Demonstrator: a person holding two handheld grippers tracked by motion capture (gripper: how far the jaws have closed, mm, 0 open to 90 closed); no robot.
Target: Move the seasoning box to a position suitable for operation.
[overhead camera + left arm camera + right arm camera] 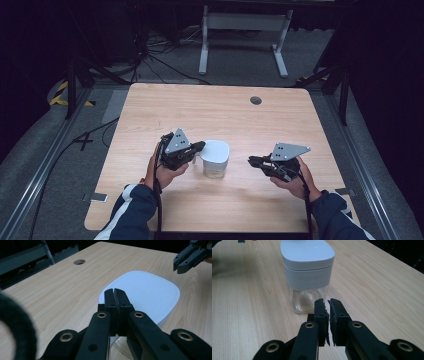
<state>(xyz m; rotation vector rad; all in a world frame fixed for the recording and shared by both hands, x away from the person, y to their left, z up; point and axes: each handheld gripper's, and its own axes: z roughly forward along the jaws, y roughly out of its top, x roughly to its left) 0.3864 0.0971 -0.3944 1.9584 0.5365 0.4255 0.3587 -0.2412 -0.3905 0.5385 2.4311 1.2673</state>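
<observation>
A clear square jar [215, 159] with a white lid [145, 292] stands upright in the middle of the wooden table [200, 105]. My left gripper [200, 146] is shut, with nothing between its jaws. Its tips [115, 291] sit at the lid's near-left edge; I cannot tell whether they touch it. My right gripper [252, 160] hovers to the right of the jar, apart from it and pointing at it. Its jaws [328, 303] are all but together, with only a thin slit and nothing between them. The jar [307, 272] looks empty. The right gripper's tips [184, 263] also show beyond the lid.
A round cable hole [256, 100] lies near the table's far edge. A small flat object [98, 197] sits at the front left edge. Cables [87, 139] run over the floor on the left, and a white table frame [245, 30] stands beyond.
</observation>
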